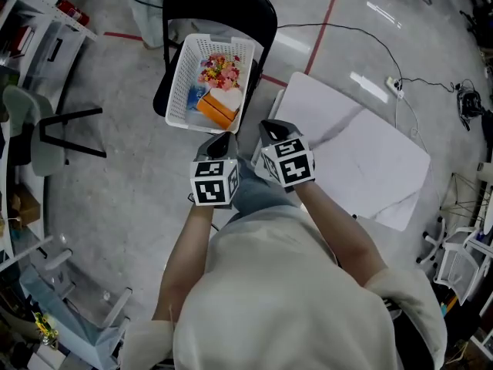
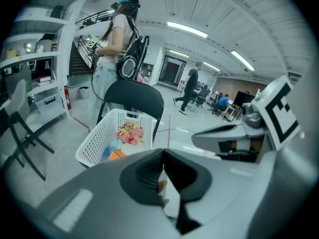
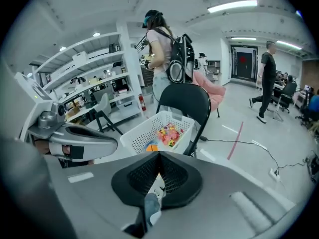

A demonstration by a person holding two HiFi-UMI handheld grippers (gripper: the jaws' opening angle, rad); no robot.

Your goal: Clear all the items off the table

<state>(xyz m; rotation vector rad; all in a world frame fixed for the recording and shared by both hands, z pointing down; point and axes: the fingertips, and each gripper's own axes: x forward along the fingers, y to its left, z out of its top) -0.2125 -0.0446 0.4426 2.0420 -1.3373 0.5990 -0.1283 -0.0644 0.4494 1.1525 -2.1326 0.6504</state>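
Observation:
A white basket [image 1: 181, 68] stands on a black chair [image 1: 258, 10] and holds a colourful flower bunch [image 1: 219, 72], an orange box [image 1: 216, 108] and a blue item. Both grippers hover side by side just before the basket, to the left of the white table [image 1: 362, 160]. My left gripper [image 1: 223, 141] is shut on the thin pale edge of a blue-grey cloth [image 1: 253, 190]. My right gripper [image 1: 269, 129] is shut on the same cloth [image 3: 149, 205], which hangs down between them. In the gripper views the basket [image 2: 94, 143] [image 3: 144, 131] lies straight ahead.
A person with a backpack [image 2: 119, 39] stands behind the chair. Shelving [image 1: 31, 21] and a grey chair [image 1: 31, 129] line the left side. A black cable [image 1: 362, 33] and a red tape line [image 1: 327, 18] cross the floor beyond the table.

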